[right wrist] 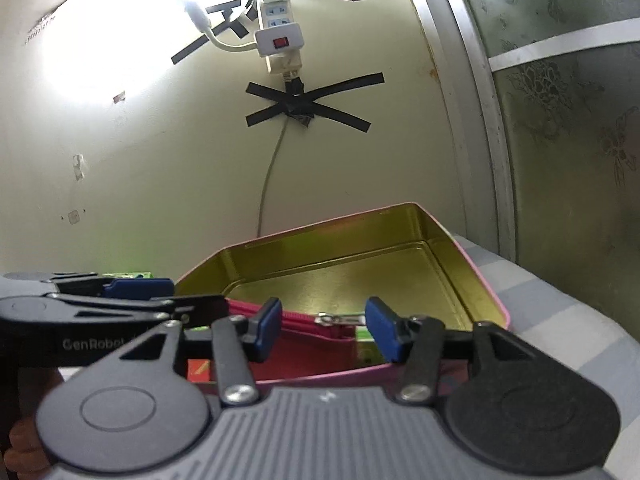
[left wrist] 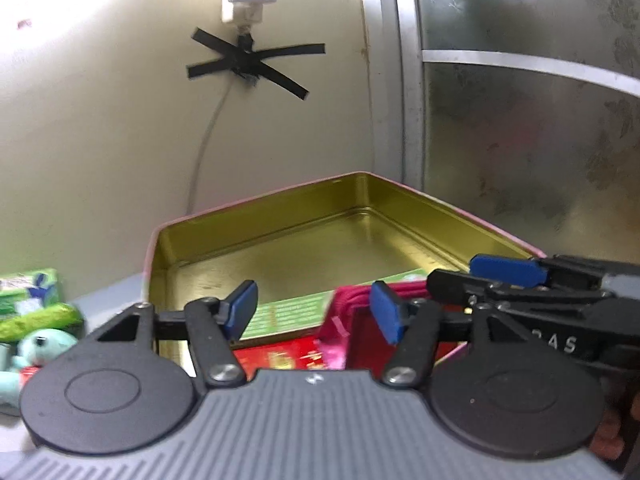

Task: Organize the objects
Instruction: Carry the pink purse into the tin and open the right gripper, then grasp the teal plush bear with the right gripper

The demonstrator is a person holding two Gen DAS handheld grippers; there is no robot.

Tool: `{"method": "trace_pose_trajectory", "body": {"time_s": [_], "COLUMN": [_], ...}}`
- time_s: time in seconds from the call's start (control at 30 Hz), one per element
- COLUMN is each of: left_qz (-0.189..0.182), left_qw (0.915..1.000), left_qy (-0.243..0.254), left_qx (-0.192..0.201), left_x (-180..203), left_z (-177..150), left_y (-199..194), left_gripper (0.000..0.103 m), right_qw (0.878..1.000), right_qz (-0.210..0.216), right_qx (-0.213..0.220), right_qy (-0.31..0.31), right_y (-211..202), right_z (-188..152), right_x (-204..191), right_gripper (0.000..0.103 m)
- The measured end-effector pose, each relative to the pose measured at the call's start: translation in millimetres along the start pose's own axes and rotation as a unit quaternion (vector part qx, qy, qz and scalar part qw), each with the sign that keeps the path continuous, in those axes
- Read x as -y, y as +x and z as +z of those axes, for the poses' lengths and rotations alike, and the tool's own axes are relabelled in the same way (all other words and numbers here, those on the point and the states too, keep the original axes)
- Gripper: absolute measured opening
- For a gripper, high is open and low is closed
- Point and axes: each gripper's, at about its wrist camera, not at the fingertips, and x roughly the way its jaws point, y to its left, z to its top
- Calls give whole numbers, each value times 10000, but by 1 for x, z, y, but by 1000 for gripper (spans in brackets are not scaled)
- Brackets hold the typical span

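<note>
While both claws hang over the near end of the open tin (left wrist: 360, 216), the loose things yet to be tidied lie off to the left of it, and that is what the next reach depends on. The left claw (left wrist: 314, 312) stands open with nothing between its blue pads, and so does the right claw (right wrist: 326, 328). Below them, inside the tin, sits a pink zip pouch (right wrist: 316, 344) with its long side across the near wall, plus a green-printed card (left wrist: 288, 312) and a red packet (left wrist: 288, 356). On the counter, left of the tin, lie a green packet (left wrist: 28, 290), a green wrapped roll (left wrist: 44, 320) and a pale teal soft toy (left wrist: 40, 348). I'd judge the left claw nearer to these; it would have to swing leftward and down.
</note>
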Motion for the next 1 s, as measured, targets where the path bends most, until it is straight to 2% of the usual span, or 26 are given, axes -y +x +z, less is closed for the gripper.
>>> {"method": "trace_pose_trajectory", "body": {"time_s": [0.17,0.3,0.57,0.7,0.8,1.0], "left_qz": [348,802,1690,2247,2708,3121], "left_qw": [9992,9956,9802,9684,9553,9312], "left_qy": [-191,-441,-884,-910,-928,-1553], "left_qx": [-89,-198,-526,-586,-742,-1065], "left_x": [-22,-49,-116,-149,-175,-237], "left_z": [-5,-15,-53,-82,-106,-145], "left_y": [-25,-44,-75,-88,-94,-107], "left_gripper": [68,68,69,75,75,75], "right_qw": [9999,9997,9944,9871,9791,9629], "right_qz": [94,213,706,1028,1287,1618], "right_qx": [91,83,-108,-373,-730,-1593], "right_qy": [94,-107,-776,-1168,-1392,-1460], "right_y": [-9,-13,-16,-8,5,38], "right_z": [-2,-1,-10,-24,-40,-73], "right_x": [-21,-49,-124,-166,-194,-234], "right_gripper": [52,53,56,57,57,57]}}
